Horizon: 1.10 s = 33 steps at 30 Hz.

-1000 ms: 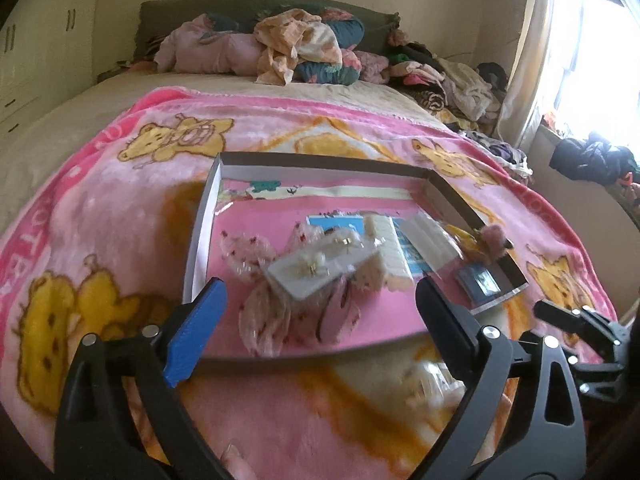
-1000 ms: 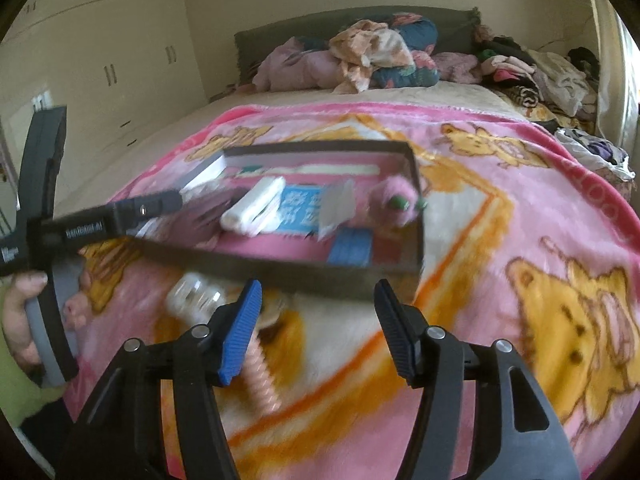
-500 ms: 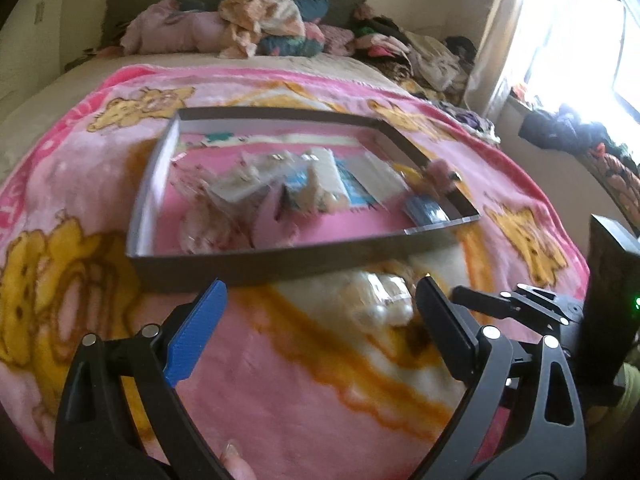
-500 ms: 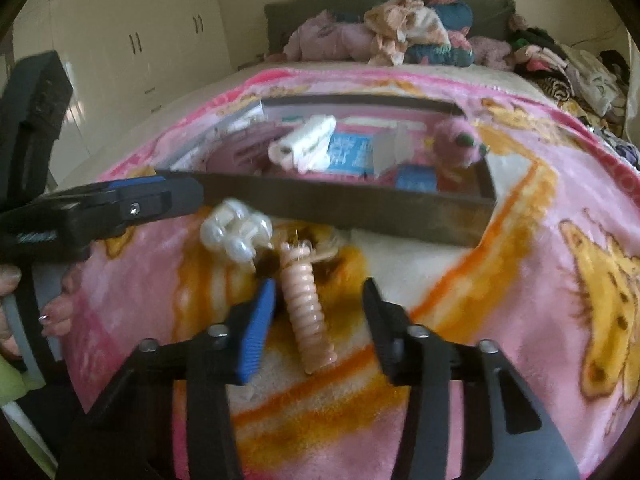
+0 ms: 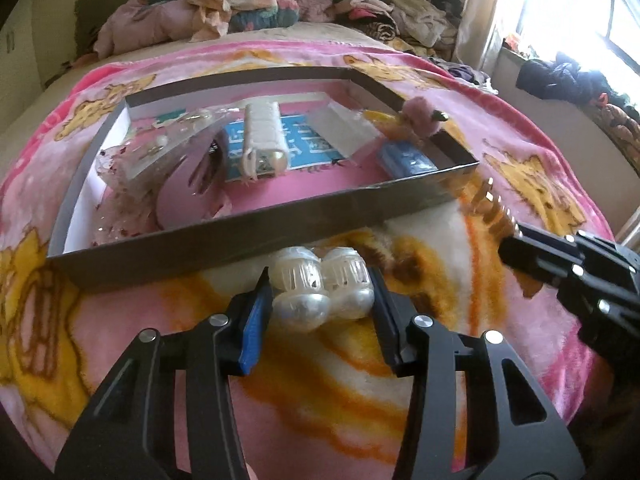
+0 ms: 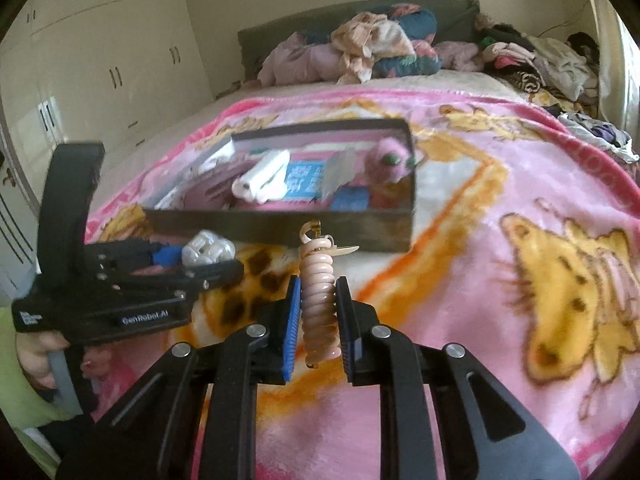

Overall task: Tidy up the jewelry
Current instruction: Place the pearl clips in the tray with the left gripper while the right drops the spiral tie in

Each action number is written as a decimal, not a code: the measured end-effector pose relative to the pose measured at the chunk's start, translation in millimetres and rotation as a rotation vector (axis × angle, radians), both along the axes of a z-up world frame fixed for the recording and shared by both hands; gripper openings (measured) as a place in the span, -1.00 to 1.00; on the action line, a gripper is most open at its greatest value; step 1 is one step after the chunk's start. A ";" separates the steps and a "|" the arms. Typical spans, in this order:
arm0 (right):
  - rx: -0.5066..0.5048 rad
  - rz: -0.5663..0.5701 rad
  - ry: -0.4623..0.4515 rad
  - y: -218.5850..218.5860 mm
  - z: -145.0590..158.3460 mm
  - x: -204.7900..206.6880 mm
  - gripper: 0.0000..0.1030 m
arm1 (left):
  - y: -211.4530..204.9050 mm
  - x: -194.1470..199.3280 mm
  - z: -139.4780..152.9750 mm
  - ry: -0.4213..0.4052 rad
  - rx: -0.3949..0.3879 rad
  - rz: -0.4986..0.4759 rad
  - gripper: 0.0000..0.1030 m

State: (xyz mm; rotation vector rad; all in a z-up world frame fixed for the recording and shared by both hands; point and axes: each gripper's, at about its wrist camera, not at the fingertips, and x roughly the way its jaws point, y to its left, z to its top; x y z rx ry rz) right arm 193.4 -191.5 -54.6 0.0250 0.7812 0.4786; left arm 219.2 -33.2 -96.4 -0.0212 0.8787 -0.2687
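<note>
Now the pearly white clip point(image 5: 320, 292) is lying on the fleecy pink blanket point(image 5: 532, 184), just before the tray point(image 5: 224, 240). The left gripper point(image 5: 320, 300) has just been closing and is grasping it. At three o'clock the right gripper point(image 6: 316, 304), also just closing, is clenching the ribbed pink spiral clip point(image 6: 318, 296). Crumpled clothes point(image 6: 380, 48) are piling at twelve o'clock by the headboard.

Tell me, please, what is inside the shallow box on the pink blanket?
Inside the shallow box lie a white ribbed hair clip, a blue printed card, clear plastic packets, a small blue item and a pink fluffy piece. What the packets and the near wall cover cannot be seen.
</note>
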 end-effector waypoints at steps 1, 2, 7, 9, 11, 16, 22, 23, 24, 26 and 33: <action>0.004 -0.003 -0.006 -2.6 3.2 -0.2 -0.67 | 1.7 -0.4 2.4 -0.002 -0.010 -0.002 -0.28; 0.007 -0.005 -0.013 -4.1 6.8 0.8 -0.67 | 2.8 -1.5 7.5 -0.011 -0.021 -0.004 -0.28; 0.010 0.000 -0.047 -3.5 23.8 9.2 -0.67 | 6.4 -2.1 40.2 -0.090 -0.048 0.001 -0.28; 0.009 0.004 -0.056 -1.2 28.7 15.0 -0.67 | 9.3 0.7 53.8 -0.132 -0.035 0.013 -0.28; 0.008 0.007 -0.062 2.4 32.9 22.4 -0.67 | 12.2 5.6 60.9 -0.152 -0.028 0.025 -0.28; 0.001 0.021 -0.081 13.9 39.3 37.7 -0.67 | 29.5 23.8 66.4 -0.160 -0.018 0.079 -0.28; -0.005 0.028 -0.091 27.0 41.7 58.9 -0.67 | 52.3 41.4 64.9 -0.162 -0.018 0.141 -0.28; -0.007 0.030 -0.090 29.2 41.1 63.0 -0.67 | 55.2 41.4 63.9 -0.162 -0.019 0.147 -0.28; -0.010 0.031 -0.090 31.4 40.0 66.7 -0.67 | 59.9 43.5 62.8 -0.163 -0.019 0.160 -0.28; -0.012 0.032 -0.083 34.8 37.8 73.0 -0.67 | 66.7 45.9 61.0 -0.159 -0.020 0.177 -0.27; -0.033 0.040 -0.044 52.1 20.5 94.9 -0.67 | 89.5 51.9 48.2 -0.134 -0.023 0.230 -0.27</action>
